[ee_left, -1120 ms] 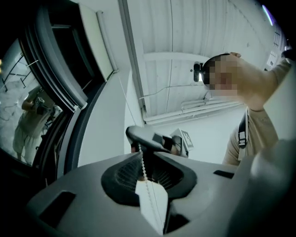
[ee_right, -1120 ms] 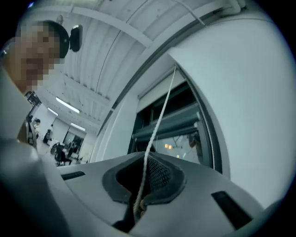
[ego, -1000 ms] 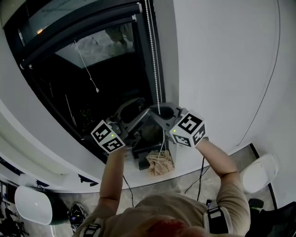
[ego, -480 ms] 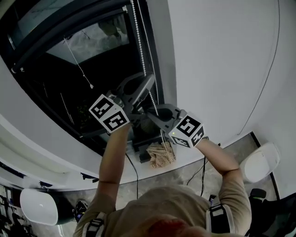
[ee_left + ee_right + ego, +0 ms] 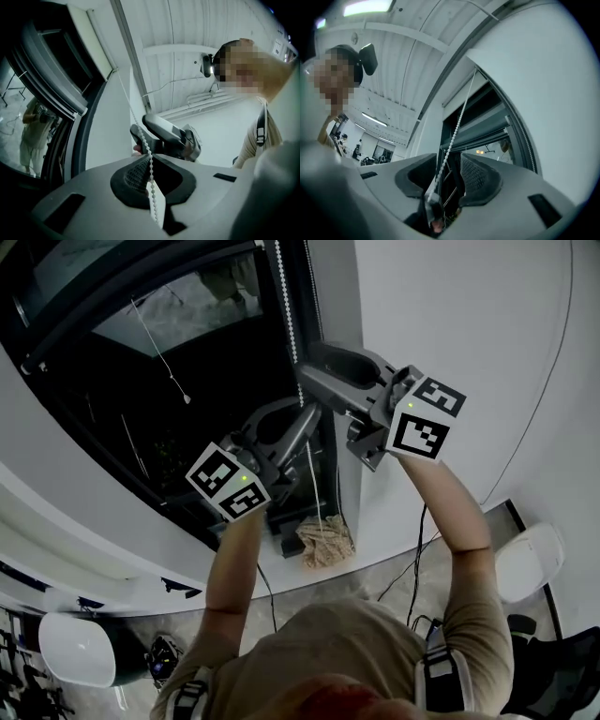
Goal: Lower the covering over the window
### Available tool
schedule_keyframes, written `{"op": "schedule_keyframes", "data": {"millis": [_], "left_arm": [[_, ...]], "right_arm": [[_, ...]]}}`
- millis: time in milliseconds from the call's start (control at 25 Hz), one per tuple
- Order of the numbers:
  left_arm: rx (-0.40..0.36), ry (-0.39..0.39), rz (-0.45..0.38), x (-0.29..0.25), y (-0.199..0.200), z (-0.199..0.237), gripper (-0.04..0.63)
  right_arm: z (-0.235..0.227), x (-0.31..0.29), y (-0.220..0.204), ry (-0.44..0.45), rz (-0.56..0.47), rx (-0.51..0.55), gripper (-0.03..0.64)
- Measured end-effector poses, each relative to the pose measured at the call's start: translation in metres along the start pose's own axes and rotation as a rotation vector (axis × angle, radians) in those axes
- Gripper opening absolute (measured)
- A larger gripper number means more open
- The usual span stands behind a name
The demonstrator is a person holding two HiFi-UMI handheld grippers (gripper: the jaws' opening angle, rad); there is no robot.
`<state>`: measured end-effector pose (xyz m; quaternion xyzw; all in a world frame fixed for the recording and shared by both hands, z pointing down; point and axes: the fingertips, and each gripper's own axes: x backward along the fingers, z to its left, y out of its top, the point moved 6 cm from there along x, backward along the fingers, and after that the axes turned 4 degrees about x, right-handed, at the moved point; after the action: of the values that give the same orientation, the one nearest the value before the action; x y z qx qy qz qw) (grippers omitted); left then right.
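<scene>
The left gripper [image 5: 302,420] is clenched on the bead chain [image 5: 287,306] that hangs at the right edge of the window [image 5: 187,418]. Its own view shows the beads pinched between the closed jaws. I judge this hold is there to stop the chain slipping back while the other hand takes a fresh grip.

The right gripper [image 5: 309,376] sits higher on the chain, close to the wall [image 5: 469,315]. Its jaws have just been opening and now stand apart, released. The chain runs loosely through the gap and, as far as that view shows, touches neither pad. That fits a hand-over-hand pull, with the upper gripper placed to close next and draw down.

The blind [image 5: 141,292] looks mostly rolled up at the top of the window, though the dim picture makes its lower edge hard to place. The chain lies inside both grippers: gripped by the left one, and free between the right one's jaws just above it.
</scene>
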<state>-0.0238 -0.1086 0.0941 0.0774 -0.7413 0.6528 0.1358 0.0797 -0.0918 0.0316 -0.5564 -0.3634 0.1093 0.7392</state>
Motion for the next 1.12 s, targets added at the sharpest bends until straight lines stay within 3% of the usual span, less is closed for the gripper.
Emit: {"op": "schedule_keyframes", "data": {"millis": [160,280,320,360,400,520,600,640,680,760,840,880,920,1000,1120], "left_arm": [[0.044,0.005,0.029,0.002,-0.028,-0.011,0.017],[0.14,-0.009,-0.026,0.017,-0.024,-0.004,0.019],[0.155,-0.016,-0.053,0.025,-0.017,-0.002,0.087],[0.161,-0.013,-0.086,0.032,-0.007,0.002,0.226],[0.16,0.001,-0.12,0.037,0.004,0.008,0.255],[0.146,0.028,-0.17,0.026,0.035,0.025,0.255],[0.171,0.013,-0.151,0.009,0.044,0.029,0.253],[0.177,0.005,-0.133,0.002,0.045,0.03,0.218],[0.175,-0.006,-0.122,-0.001,0.046,0.027,0.04],[0.147,-0.022,-0.133,0.001,0.047,0.017,0.025],[0.069,0.015,-0.134,0.007,0.047,0.004,0.023],[0.031,0.038,-0.113,0.009,0.043,0.0,0.021],[0.01,0.05,-0.083,0.01,0.037,-0.002,0.021],[0.027,0.036,-0.036,0.008,0.021,-0.001,0.021],[0.102,0.006,-0.027,0.006,-0.006,-0.004,0.021]], "right_arm": [[-0.003,0.0,-0.002,0.004,0.001,-0.023,0.029],[-0.005,0.009,-0.014,-0.054,-0.016,-0.035,0.015],[-0.002,0.011,-0.021,-0.058,0.001,-0.051,0.014],[0.004,0.013,-0.03,-0.047,0.033,-0.069,0.014],[0.011,0.014,-0.042,-0.025,0.076,-0.08,0.014],[0.034,0.019,-0.077,0.03,0.189,-0.064,0.014],[0.04,0.023,-0.087,0.035,0.197,-0.067,0.014],[0.042,0.024,-0.087,0.031,0.192,-0.066,0.014],[0.044,0.024,-0.086,0.027,0.189,-0.056,0.014],[0.048,0.029,-0.081,0.017,0.173,-0.007,0.014],[0.049,0.046,-0.064,-0.019,0.082,0.035,0.018],[0.046,0.054,-0.049,-0.042,0.008,0.028,0.121],[0.04,0.058,-0.032,-0.061,-0.059,0.011,0.158],[0.024,0.044,-0.005,-0.071,-0.105,0.011,0.156],[0.017,0.01,0.007,-0.027,-0.025,0.029,0.156]]}}
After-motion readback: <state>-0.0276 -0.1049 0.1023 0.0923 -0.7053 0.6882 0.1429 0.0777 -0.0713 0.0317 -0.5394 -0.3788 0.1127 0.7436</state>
